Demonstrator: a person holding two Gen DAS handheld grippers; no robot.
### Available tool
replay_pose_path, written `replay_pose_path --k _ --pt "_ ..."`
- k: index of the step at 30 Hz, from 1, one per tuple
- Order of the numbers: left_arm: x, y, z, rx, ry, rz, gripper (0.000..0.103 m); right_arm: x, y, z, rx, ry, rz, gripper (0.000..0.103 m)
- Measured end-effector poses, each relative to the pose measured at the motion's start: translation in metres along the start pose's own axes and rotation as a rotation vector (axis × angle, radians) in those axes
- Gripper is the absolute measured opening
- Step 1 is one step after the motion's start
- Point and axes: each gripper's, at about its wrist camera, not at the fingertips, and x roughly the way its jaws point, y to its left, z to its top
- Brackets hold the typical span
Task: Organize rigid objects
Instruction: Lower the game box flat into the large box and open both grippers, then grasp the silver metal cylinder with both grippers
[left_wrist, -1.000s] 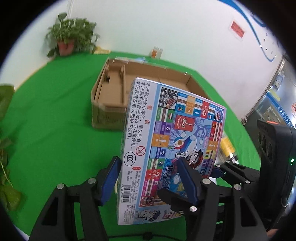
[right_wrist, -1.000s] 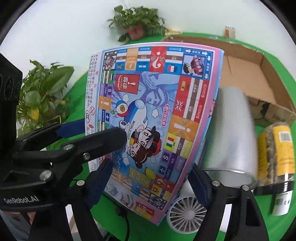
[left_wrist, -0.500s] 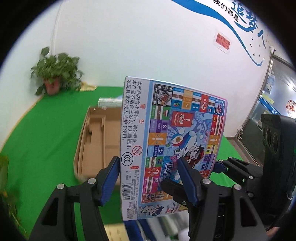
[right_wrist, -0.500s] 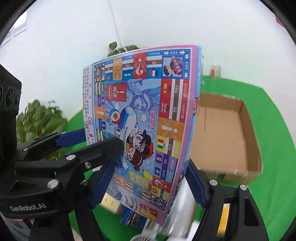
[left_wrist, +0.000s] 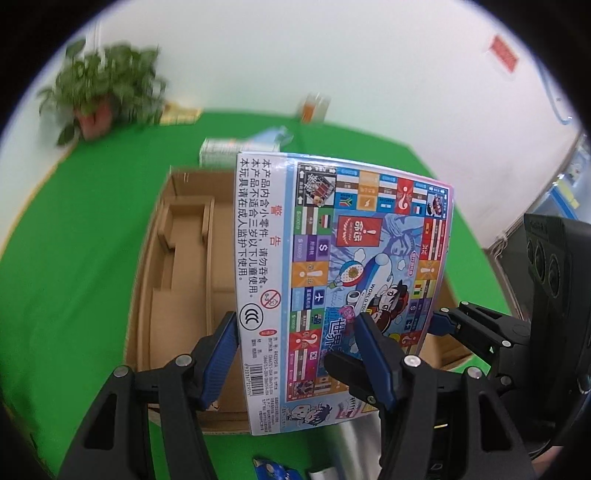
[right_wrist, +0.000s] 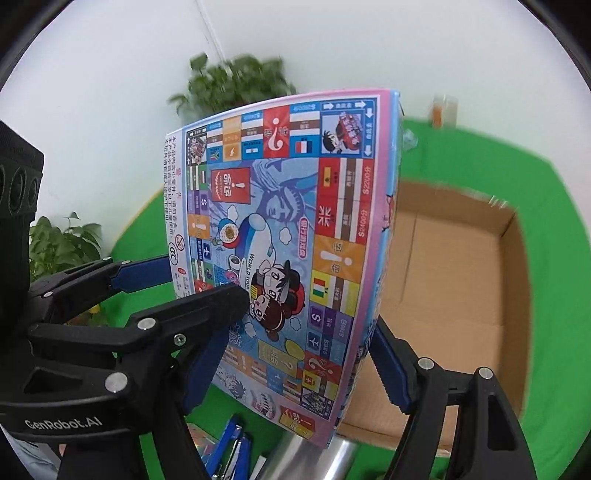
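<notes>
— What's the left gripper (left_wrist: 295, 350) doing?
— Pinching the game box (left_wrist: 343, 280), upright above the cardboard tray (left_wrist: 177, 266) at nine o'clock.
— And the right gripper (right_wrist: 295, 354)?
— Clamping the same box; tray at three o'clock.

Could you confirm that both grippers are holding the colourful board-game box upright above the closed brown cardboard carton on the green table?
Not quite: the brown cardboard carton is open, its bare inside visible in the right wrist view. The rest holds: both grippers hold the colourful board-game box upright above it.
</notes>
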Motion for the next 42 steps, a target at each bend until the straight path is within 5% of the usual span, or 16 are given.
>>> replay_pose_path --k 7,14,16,19,20,23,25,27,30,32,34,36,39,42 --pt "0.052 0.026 -0.014 -0.042 0.128 0.040 0.060 0.079 -0.012 0.004 0.054 0.168 0.041 0.072" --pt "0.053 0.036 -0.023 -0.037 0.134 0.089 0.030 0.097 -0.017 0.003 0.100 0.219 0.056 0.074" --pt "0.046 0.039 -0.026 -0.050 0.126 0.058 0.029 0.091 -0.022 -0.002 0.095 0.199 0.089 0.074" --pt "0.018 0.037 -0.034 -0.033 0.056 0.035 0.029 0.096 -0.031 -0.010 0.116 0.199 0.125 0.052" --pt "0.009 0.036 -0.037 -0.028 0.025 0.029 0.029 0.101 -0.030 -0.015 0.108 0.211 0.142 0.034" --pt "-0.042 0.030 -0.051 0.014 -0.147 0.039 0.030 0.107 -0.007 -0.012 0.058 0.213 0.183 0.030" --pt "-0.069 0.025 -0.062 0.042 -0.229 0.058 0.040 0.099 0.005 -0.021 0.014 0.180 0.181 0.038" --pt "-0.095 0.020 -0.078 0.069 -0.325 0.097 0.092 0.073 0.018 -0.032 -0.021 0.091 0.085 0.082" --pt "-0.116 0.009 -0.103 0.126 -0.472 0.193 0.102 0.026 0.018 -0.054 -0.033 -0.080 -0.025 0.099" --pt "-0.106 0.006 -0.104 0.163 -0.416 0.234 0.102 0.019 -0.002 -0.058 0.030 -0.085 -0.053 0.099" --pt "-0.094 0.010 -0.102 0.138 -0.363 0.234 0.102 0.034 -0.028 -0.051 0.126 -0.019 -0.019 0.081" --pt "-0.093 0.011 -0.110 0.106 -0.362 0.193 0.102 0.054 -0.057 -0.047 0.204 0.064 -0.002 0.033" --pt "-0.091 0.011 -0.120 0.085 -0.352 0.183 0.102 0.092 -0.072 -0.039 0.239 0.141 0.019 0.018" --pt "-0.087 0.007 -0.126 0.096 -0.348 0.187 0.102 0.100 -0.055 -0.030 0.204 0.139 0.028 0.018"
